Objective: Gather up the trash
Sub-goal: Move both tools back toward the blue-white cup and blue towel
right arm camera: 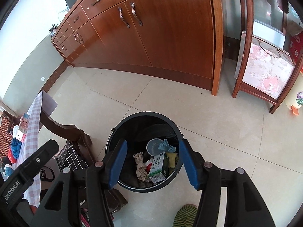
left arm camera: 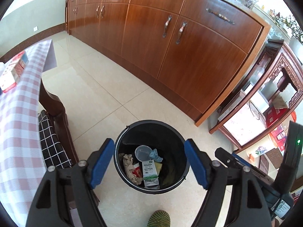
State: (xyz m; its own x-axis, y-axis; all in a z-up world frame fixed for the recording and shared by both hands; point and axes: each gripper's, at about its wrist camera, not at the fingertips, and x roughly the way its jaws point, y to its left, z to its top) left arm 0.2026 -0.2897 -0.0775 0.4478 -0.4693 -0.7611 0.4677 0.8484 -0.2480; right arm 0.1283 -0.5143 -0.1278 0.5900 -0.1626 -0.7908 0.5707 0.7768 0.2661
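Both grippers hang over the black bin [left arm camera: 151,157] on the tiled floor — left gripper [left arm camera: 149,162] and right gripper [right arm camera: 153,163] spread, pinching nothing. Inside lie a milk carton [left arm camera: 150,173], crumpled paper [left arm camera: 129,167], a clear cup [left arm camera: 142,152] and a blue wad [left arm camera: 156,154]. Drop looks done; next, fetch more trash, likely from the checked table [left arm camera: 17,113] at left.

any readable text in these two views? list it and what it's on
"GenRobot.AI": on the left gripper's black body, right wrist view.
"JML" (uncertain, small): dark tag beside the chair cushion.
Carton in the bin: printed label, too small to read.
Red boxes on the shelf: print blurred.
Box on the tablecloth: print unreadable.
White sticker on the right gripper: too blurred.
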